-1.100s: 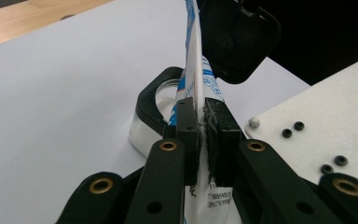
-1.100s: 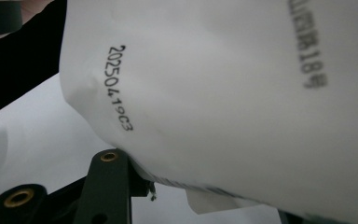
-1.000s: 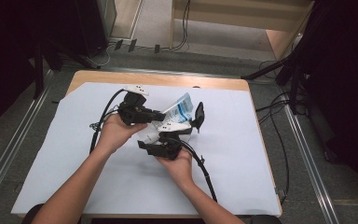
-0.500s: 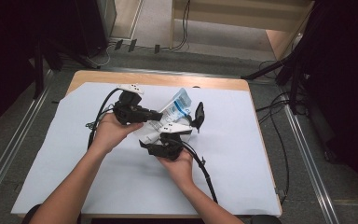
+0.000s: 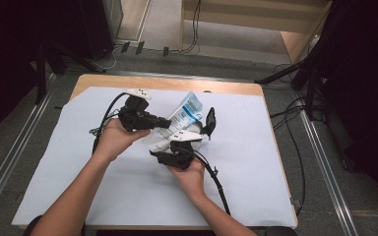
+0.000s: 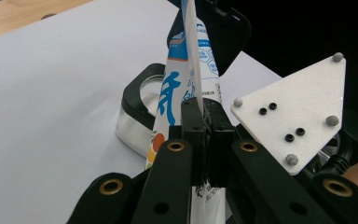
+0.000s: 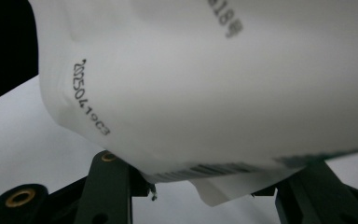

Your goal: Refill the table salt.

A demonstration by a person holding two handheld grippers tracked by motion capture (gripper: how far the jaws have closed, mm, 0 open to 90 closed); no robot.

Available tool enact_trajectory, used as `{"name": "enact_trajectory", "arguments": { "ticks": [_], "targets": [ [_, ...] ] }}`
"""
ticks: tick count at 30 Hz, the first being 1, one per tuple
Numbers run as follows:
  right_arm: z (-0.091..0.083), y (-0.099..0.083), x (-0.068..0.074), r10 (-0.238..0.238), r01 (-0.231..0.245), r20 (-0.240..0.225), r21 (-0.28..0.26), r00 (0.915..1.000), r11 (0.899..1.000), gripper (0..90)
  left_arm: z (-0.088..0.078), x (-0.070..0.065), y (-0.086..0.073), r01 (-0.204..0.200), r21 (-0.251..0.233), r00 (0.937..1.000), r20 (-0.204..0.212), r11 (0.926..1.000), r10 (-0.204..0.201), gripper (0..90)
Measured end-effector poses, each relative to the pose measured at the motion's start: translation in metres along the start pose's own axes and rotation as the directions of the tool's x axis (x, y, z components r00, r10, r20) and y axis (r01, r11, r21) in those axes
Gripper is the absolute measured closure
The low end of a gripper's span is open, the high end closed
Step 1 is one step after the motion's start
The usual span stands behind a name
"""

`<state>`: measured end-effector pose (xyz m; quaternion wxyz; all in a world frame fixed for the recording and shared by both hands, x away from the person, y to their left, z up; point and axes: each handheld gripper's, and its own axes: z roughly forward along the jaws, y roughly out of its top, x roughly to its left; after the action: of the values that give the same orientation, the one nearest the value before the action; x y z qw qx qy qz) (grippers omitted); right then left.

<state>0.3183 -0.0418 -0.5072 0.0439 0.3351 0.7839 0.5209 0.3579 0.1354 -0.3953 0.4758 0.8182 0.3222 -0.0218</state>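
Note:
A white pouch [image 5: 187, 110] with blue print is held above the white sheet [image 5: 256, 162] between both grippers. My left gripper [image 5: 166, 123] comes in from the left and is shut on the pouch's thin edge. In the left gripper view its jaws [image 6: 207, 112] are pressed together on that edge of the pouch [image 6: 172, 88]. My right gripper [image 5: 189, 129] reaches up from the near side, its jaws shut on the pouch's body. In the right gripper view the pouch [image 7: 214, 84], with a date code and a barcode, spans the gap between the jaws of my right gripper [image 7: 209, 189].
The sheet covers a wooden table [image 5: 226, 87]. Black cables [image 5: 216, 182] trail from both grippers across it. The right gripper's white three-cornered plate [image 6: 293, 116] is close beside the left jaws. Metal rails and floor cables lie beyond the table's sides.

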Motion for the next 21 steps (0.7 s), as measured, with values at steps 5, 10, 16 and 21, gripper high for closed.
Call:
{"name": "enact_trajectory", "arguments": {
  "ticks": [5, 10, 16, 21],
  "targets": [
    [-0.0022, -0.0029, -0.0008, -0.002, 0.002, 0.015, -0.002, 0.9999, 1.0, 54.7, -0.001, 0.0012, -0.0006, -0.009, 0.001, 1.0, 0.001, 1.0, 0.009, 89.6],
    [-0.0046, -0.0055, -0.0027, 0.0, 0.0, 0.027, -0.004, 0.9996, 1.0, 55.3, -0.0024, 0.0017, -0.0008, -0.014, -0.002, 0.9999, 0.01, 0.9999, 0.014, 89.5],
    [-0.008, -0.0071, -0.0041, -0.001, 0.001, 0.038, -0.007, 0.9993, 1.0, 55.5, -0.0037, 0.0002, -0.0002, -0.026, 0.004, 0.9995, 0.016, 0.9996, 0.026, 89.5],
    [-0.0095, -0.0082, -0.0059, 0.001, 0.0, 0.049, -0.016, 0.9988, 1.0, 55.7, -0.0058, -0.0004, 0.0002, -0.04, 0.0, 0.999, 0.02, 0.9992, 0.04, 89.5]
  ]
}}
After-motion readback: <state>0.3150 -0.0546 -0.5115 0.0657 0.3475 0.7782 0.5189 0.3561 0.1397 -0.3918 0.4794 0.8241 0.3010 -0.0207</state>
